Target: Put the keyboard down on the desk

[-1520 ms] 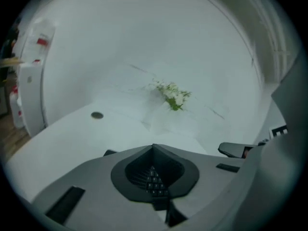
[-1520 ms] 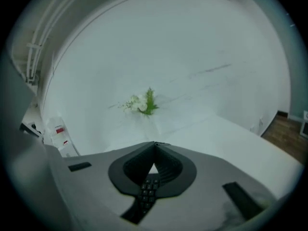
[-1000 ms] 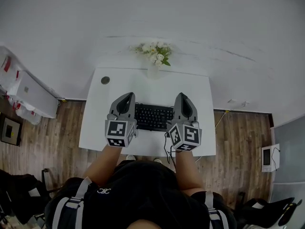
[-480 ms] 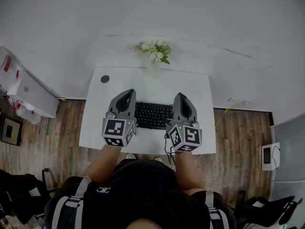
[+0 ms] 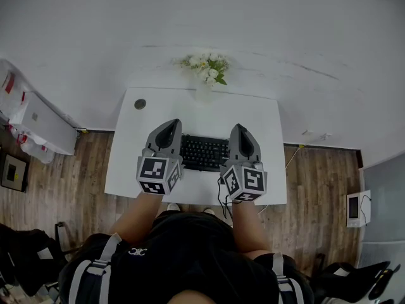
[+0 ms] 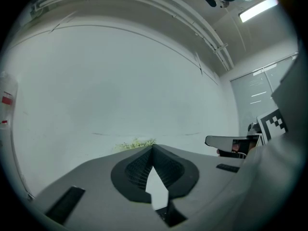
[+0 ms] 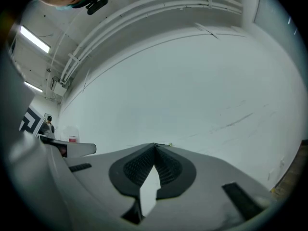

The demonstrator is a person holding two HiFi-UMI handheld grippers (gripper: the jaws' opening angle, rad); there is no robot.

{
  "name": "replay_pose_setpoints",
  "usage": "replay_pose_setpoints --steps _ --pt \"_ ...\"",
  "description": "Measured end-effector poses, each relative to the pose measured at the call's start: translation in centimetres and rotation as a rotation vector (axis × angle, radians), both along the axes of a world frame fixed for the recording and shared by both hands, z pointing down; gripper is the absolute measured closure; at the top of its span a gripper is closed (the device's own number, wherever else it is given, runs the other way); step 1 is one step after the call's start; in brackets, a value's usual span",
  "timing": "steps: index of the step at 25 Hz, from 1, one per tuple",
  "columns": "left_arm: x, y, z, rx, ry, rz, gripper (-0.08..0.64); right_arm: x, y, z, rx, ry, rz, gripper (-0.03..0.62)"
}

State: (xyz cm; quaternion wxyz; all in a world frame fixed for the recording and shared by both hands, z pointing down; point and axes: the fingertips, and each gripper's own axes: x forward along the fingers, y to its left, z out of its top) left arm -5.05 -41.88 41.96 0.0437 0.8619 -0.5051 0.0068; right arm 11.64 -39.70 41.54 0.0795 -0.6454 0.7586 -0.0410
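White desk (image 5: 130,163) against a bare wall. The black keyboard (image 5: 204,154) lies between my left gripper (image 5: 169,126) and right gripper (image 5: 241,129). Both jaw pairs are closed on nothing, flanking its ends, probably to steady it.

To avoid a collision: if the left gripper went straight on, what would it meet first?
Likely the flowers just beyond the tip of the left gripper; if it passes them, the white wall. Depth is unclear.
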Motion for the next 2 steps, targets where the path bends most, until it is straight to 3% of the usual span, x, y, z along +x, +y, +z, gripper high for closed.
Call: replay_pose_setpoints --steps 2 --pt "0.05 -0.05 0.19 -0.006 0.002 0.005 0.560 -0.20 -0.09 0.11 -0.003 -0.005 -0.004 0.591"
